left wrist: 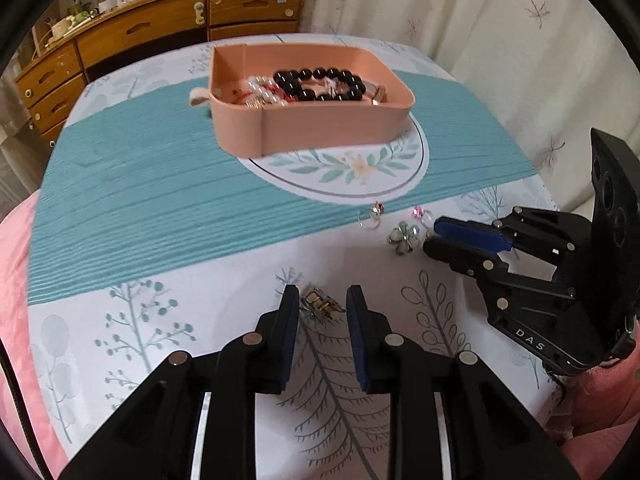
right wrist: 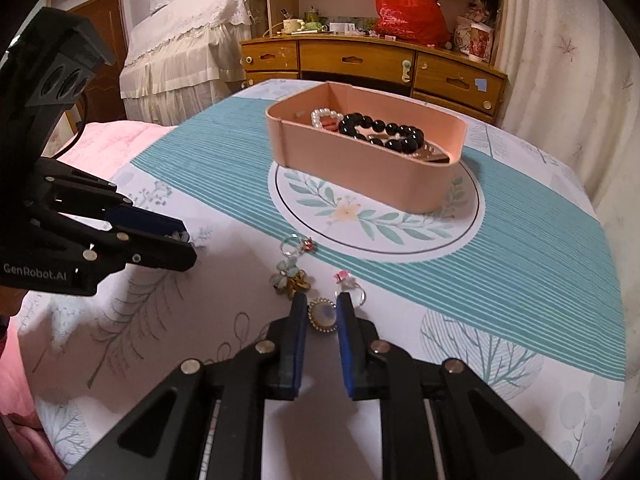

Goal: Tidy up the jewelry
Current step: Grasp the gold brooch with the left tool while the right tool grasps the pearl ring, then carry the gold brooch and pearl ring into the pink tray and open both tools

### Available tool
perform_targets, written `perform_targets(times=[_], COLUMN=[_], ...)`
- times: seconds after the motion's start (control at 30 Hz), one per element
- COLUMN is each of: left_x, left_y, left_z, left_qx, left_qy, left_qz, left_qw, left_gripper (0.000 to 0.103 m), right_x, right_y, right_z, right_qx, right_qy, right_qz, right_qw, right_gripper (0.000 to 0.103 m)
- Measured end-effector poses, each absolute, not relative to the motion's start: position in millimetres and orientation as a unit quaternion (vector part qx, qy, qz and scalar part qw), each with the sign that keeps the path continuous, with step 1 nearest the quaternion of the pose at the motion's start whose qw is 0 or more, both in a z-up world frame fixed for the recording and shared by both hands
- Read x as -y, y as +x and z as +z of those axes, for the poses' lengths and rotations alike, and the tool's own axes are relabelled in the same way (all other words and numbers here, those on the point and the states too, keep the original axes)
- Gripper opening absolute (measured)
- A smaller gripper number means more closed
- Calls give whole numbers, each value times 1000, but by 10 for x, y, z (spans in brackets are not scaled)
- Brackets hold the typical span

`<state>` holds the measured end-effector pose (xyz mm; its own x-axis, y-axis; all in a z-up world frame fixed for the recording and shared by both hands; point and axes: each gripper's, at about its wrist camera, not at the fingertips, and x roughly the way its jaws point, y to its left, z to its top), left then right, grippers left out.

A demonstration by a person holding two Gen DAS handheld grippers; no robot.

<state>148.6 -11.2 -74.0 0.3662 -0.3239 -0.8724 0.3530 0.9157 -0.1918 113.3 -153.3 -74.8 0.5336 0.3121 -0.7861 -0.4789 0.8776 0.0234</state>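
A pink box [left wrist: 312,132] stands on the patterned tablecloth and holds a black bead bracelet [left wrist: 320,84] and a pearl piece [left wrist: 260,90]. My left gripper [left wrist: 322,300] is shut on a small gold and silver clip [left wrist: 322,307] just above the cloth. The right gripper [right wrist: 321,308] has its blue pads against both sides of an oval white-stone brooch with a gold rim [right wrist: 323,315] lying on the cloth. Loose beside it lie a pale flower brooch [right wrist: 290,278], a pink-stone ring [right wrist: 348,284] and a red-stone ring [right wrist: 298,245].
A wooden chest of drawers [right wrist: 360,60] stands behind the table, with a red bag [right wrist: 408,12] on top. A pale curtain [left wrist: 500,40] hangs at the right. Pink bedding [right wrist: 104,140] lies along the table's left and near edges.
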Motion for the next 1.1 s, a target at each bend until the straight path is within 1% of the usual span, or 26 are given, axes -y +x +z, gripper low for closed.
perform_targets(times=[0.33, 0.77, 1.1], left_x=[-120, -76, -26], left_y=[1684, 2161, 2629], left_z=[-387, 8, 64], left_qx=[-503, -453, -439], left_qy=[-5, -3, -21], left_qz=[-180, -169, -155], left_qw=[845, 875, 885], left_gripper=[22, 22, 22], right_x=[1535, 1569, 1750], right_y=[1193, 1586, 2025], right_z=[-469, 15, 66], right_qx=[-415, -352, -356], right_qy=[-89, -99, -40], right_qz=[253, 244, 228], right_qw=[869, 898, 905], right_gripper=[15, 15, 15])
